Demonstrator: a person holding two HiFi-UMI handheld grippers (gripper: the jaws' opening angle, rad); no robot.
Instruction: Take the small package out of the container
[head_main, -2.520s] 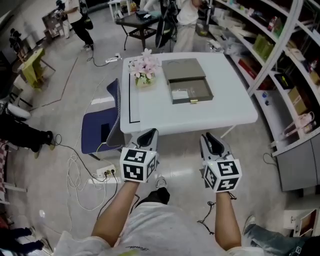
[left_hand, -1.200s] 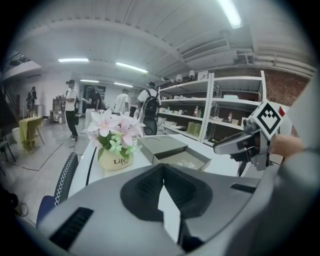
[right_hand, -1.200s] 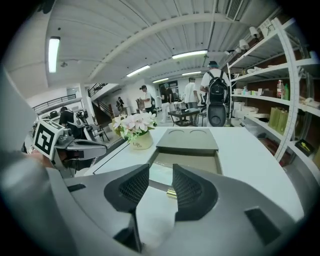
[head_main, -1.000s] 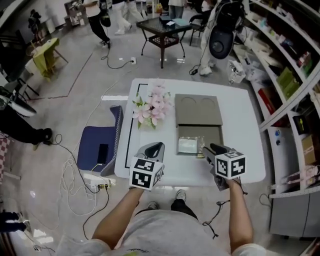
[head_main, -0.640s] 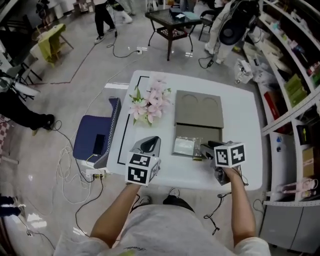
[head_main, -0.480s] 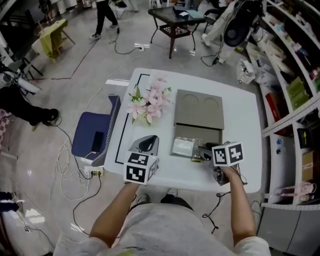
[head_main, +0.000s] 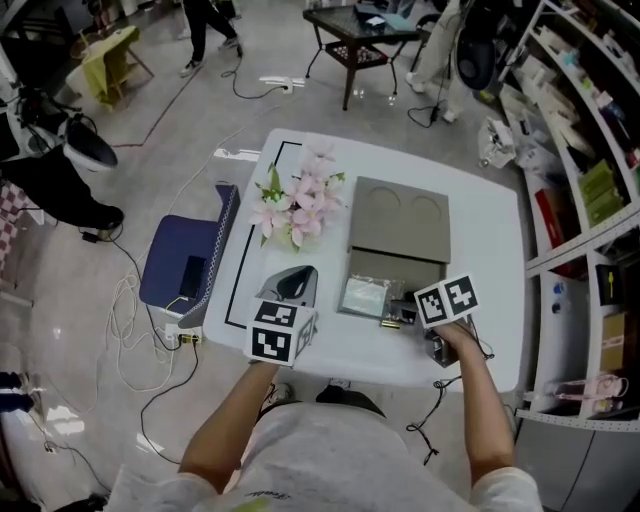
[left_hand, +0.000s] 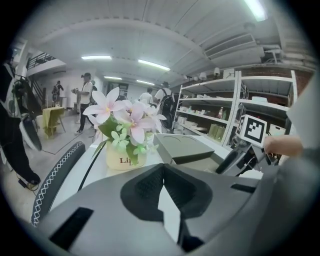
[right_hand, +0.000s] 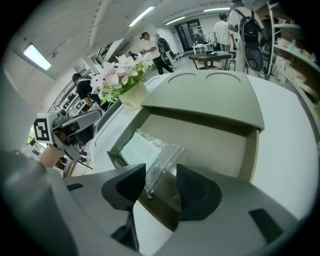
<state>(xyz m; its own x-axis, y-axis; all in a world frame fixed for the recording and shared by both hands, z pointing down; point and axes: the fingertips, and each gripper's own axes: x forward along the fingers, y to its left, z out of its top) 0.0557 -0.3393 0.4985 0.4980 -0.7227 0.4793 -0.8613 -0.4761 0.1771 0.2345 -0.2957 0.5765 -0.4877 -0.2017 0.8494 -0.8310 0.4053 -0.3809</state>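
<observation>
A grey box lies on the white table with its drawer pulled out toward me. The small clear package lies flat in the drawer's left half. My right gripper is at the drawer's front right corner, jaws wide open. One corner of the package sticks up between the jaws, and the pads do not press on it. My left gripper hovers over the table left of the drawer. Its jaws meet at the tips with nothing in them.
A pot of pink flowers stands left of the box, just beyond the left gripper. A blue chair is pushed against the table's left side, with cables on the floor. Shelves run along the right. People stand at the far end.
Both grippers have come forward from in front of the table to over it. The right one has reached the drawer's front corner; the left one has settled beside the drawer.
</observation>
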